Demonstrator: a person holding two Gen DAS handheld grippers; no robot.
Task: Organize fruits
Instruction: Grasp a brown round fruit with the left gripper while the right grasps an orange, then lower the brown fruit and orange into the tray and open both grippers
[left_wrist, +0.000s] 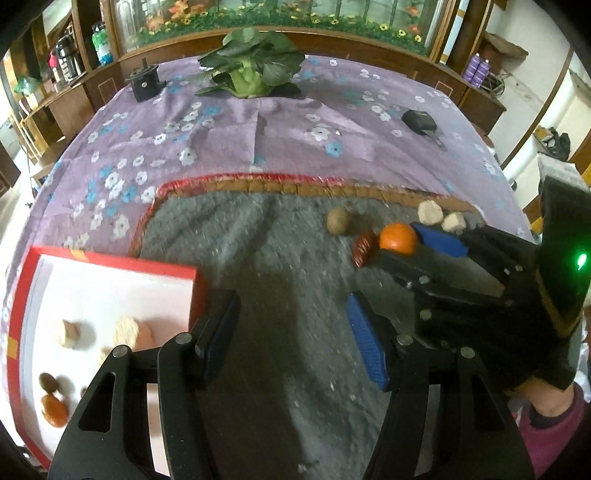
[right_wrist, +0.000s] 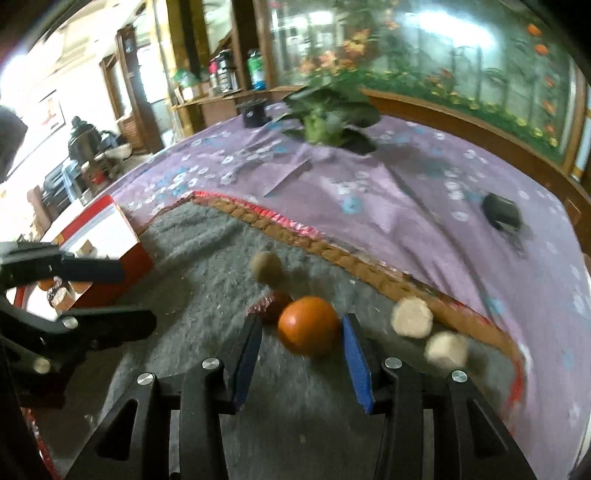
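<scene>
The left gripper (left_wrist: 291, 339) hangs open and empty beside the box (left_wrist: 110, 258). On the mat (right_wrist: 207, 258), the right gripper (right_wrist: 301, 350) brackets the orange (right_wrist: 308, 325), pads apparently not yet pressing. Next, I'd judge: close, lift, carry it boxward.

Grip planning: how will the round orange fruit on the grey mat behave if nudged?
The round orange fruit looks smooth and ball-shaped, so it would probably roll. The fuzzy grey mat may slow it. The right gripper brackets it without pressing yet.
</scene>
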